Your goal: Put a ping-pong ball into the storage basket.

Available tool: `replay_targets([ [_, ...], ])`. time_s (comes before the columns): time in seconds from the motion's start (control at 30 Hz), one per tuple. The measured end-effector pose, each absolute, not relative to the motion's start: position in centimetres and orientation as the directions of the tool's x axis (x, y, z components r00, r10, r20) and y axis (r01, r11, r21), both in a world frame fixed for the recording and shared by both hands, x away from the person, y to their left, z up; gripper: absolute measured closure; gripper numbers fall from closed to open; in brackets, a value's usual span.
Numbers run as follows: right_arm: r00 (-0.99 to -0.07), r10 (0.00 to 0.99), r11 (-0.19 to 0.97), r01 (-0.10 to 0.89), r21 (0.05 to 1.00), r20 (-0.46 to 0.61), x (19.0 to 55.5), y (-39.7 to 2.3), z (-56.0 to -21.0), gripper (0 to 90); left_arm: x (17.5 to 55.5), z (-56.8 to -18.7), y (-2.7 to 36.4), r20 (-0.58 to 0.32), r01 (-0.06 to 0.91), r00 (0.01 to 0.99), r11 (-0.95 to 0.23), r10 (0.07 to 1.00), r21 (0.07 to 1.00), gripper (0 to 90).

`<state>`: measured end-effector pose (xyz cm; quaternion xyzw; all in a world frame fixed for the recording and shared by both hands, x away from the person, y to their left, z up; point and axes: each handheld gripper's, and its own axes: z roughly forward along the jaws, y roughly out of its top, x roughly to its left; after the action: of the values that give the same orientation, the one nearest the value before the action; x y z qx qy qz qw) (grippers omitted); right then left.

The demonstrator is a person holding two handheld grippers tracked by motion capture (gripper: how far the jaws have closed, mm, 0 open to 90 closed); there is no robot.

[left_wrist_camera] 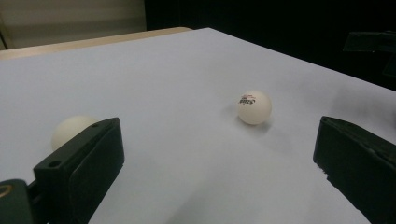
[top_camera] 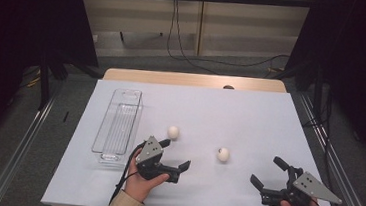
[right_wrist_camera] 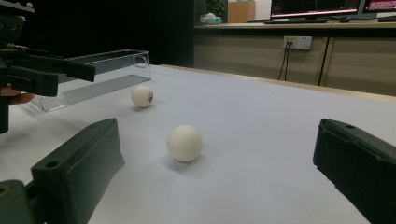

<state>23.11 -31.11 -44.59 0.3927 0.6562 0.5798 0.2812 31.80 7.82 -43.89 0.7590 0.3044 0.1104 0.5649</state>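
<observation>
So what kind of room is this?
Probably a lab or office set up for recording. A table with a white cover sits between dark curtains, two balls lie on it, and the right gripper view shows a counter with monitors and a wall socket.

We saw wide bare room on the white table cover beyond both balls, all the way to its far edge. The left gripper stood with jaws spread, the near ball just beside its upper jaw and nothing else between them. The second ball lay in the open stretch between the left gripper and the right gripper, whose jaws were also apart; it could be reached from either side. The clear tray walled off the left, close beside the left hand.
</observation>
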Motion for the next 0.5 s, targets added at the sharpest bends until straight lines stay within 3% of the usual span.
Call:
replay_targets([
  [0.5, -0.532, 0.842, 0.020, 0.190, 0.982, 0.086, 23.22, -31.12, -44.65, 0.5, 32.06, -44.04, 6.96, -0.172, 0.336, 0.798, -0.190, 0.577, 0.922, 1.8],
])
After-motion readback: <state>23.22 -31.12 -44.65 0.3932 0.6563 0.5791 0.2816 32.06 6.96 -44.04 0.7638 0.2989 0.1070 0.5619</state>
